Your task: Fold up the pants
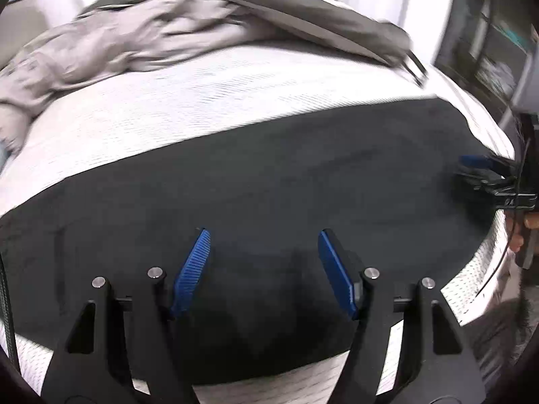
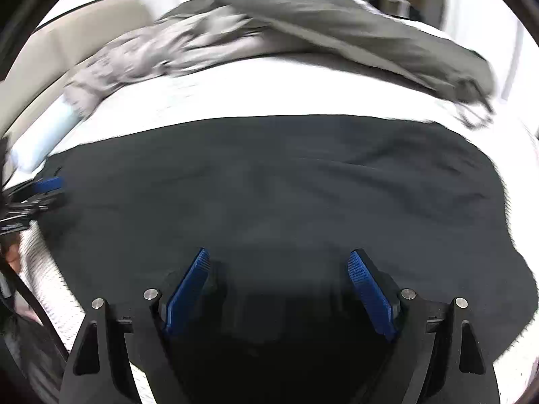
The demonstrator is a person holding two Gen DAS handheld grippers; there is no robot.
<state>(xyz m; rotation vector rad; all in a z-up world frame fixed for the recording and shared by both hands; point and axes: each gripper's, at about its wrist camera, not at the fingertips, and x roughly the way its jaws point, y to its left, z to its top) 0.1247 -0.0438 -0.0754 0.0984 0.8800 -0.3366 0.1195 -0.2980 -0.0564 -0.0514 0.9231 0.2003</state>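
the black pants (image 1: 256, 181) lie spread flat across the white bed (image 1: 202, 101), a wide dark band running side to side, with the near edge close under both tools. the left gripper (image 1: 264, 269) hangs low over that near edge, its jaws wide apart and holding nothing. the right gripper (image 2: 278, 286) sits the same way further along, jaws spread, empty, blue pads (image 2: 370, 293) just above the cloth. whether the tips touch the fabric, i cannot tell.

behind the pants, well apart from them, a pale garment (image 1: 111, 43) lies crumpled and a grey one (image 2: 353, 23) stretches along the far side of the bed.

to my eye this is the moment before the pinch. to do it well, both grippers should bite the near edge at matching points, taking every layer, not just the top one. then lift together and level, carry the edge over to meet the far edge, and keep the cloth taut between them so no wrinkle gets trapped. keep clear of the other clothes.
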